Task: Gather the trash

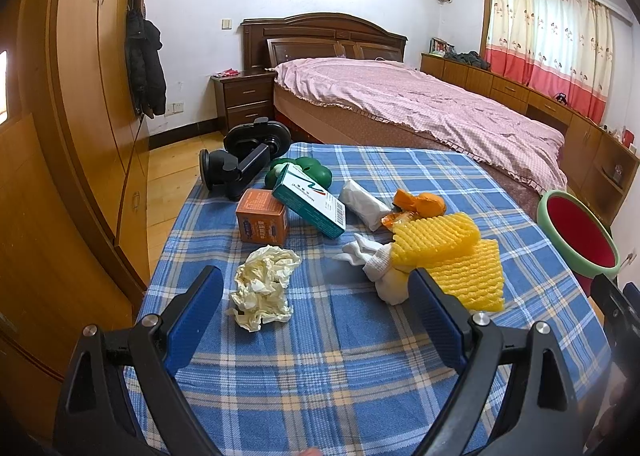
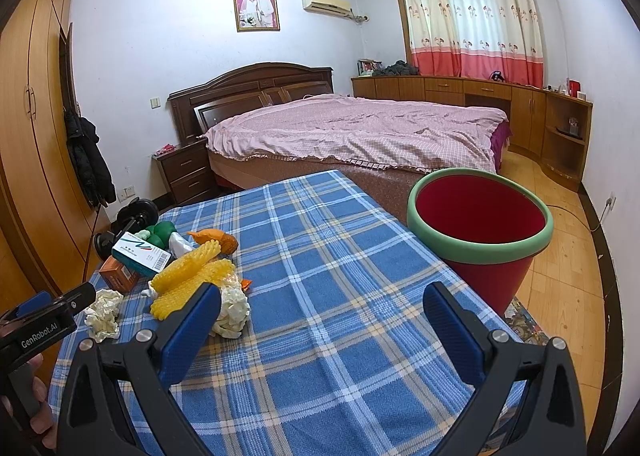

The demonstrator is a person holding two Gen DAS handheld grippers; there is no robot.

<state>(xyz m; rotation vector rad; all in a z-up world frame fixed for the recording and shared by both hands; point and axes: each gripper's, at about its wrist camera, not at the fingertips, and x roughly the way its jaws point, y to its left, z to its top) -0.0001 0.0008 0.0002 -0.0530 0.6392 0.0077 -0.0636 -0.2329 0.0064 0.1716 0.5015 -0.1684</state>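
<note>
Trash lies on a blue plaid table (image 1: 340, 356): a crumpled cream tissue (image 1: 264, 288), a white sock-like wad (image 1: 376, 260), yellow foam netting (image 1: 452, 252), orange peel (image 1: 420, 202), a white wrapper (image 1: 362, 202), a green-white box (image 1: 310, 200) and an orange box (image 1: 262, 220). My left gripper (image 1: 316, 288) is open and empty, just short of the tissue and the wad. My right gripper (image 2: 322, 306) is open and empty over the table (image 2: 320, 256), with the netting (image 2: 188, 276) at its left finger. A red bin with a green rim (image 2: 480, 224) stands at the table's right edge.
A black phone holder (image 1: 244, 164) and a green object (image 1: 316, 170) sit at the table's far left corner. A bed (image 1: 420, 112) lies beyond the table. A wardrobe (image 1: 72, 136) stands to the left. Wood floor (image 2: 568, 256) is to the right.
</note>
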